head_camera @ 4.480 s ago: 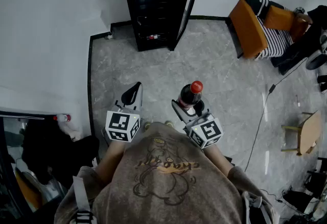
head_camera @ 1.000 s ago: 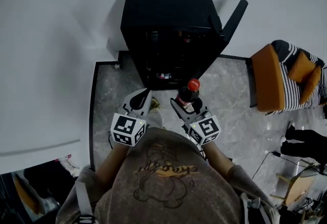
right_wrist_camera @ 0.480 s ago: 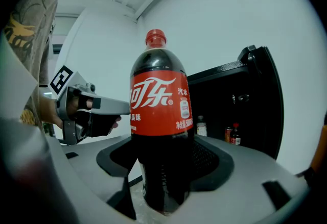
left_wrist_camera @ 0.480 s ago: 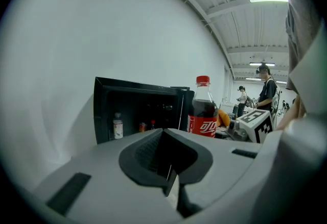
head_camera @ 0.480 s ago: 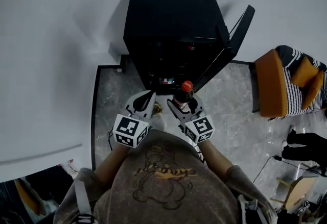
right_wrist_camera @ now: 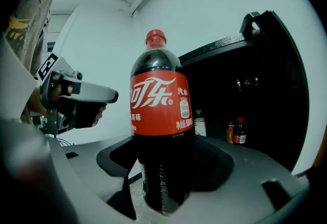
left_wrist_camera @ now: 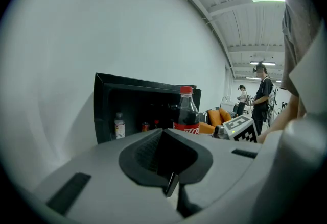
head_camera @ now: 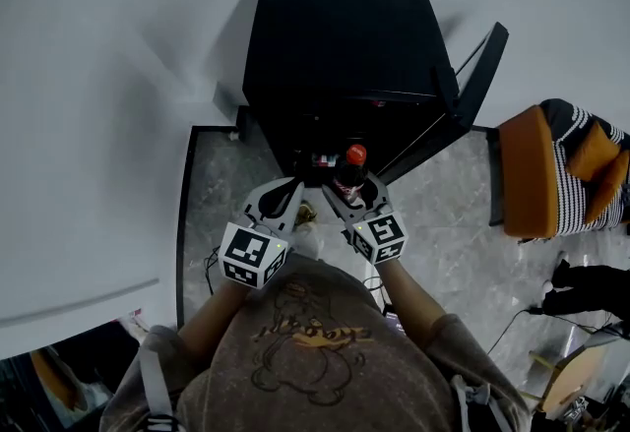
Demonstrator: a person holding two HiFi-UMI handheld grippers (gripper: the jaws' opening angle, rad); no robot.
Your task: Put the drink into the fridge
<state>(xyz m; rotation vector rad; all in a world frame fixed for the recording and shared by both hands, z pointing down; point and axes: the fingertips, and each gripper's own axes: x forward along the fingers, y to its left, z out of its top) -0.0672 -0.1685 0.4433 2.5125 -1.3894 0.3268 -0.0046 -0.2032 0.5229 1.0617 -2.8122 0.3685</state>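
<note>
The right gripper (head_camera: 348,188) is clamping the upright cola bottle (right_wrist_camera: 158,116) before the open fridge (head_camera: 340,36), probably needing a forward reach inside next, while the left gripper (head_camera: 283,194) is idling, jaws together.

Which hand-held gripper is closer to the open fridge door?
Right. The right hand-held gripper, holding the cola bottle, is beside the fridge door; the left hand-held gripper is farther left.

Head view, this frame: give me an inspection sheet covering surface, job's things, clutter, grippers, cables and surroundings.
Surface: grey stone floor.
Job's things: cola bottle upright, held in front of fridge; door open.
Clutter: bottles and cans already inside fridge.
Grippers: left gripper shut, empty; right gripper shut on cola bottle.
Cables: cable on floor at right.
Surroundings: white wall, orange chair, people far off.
</note>
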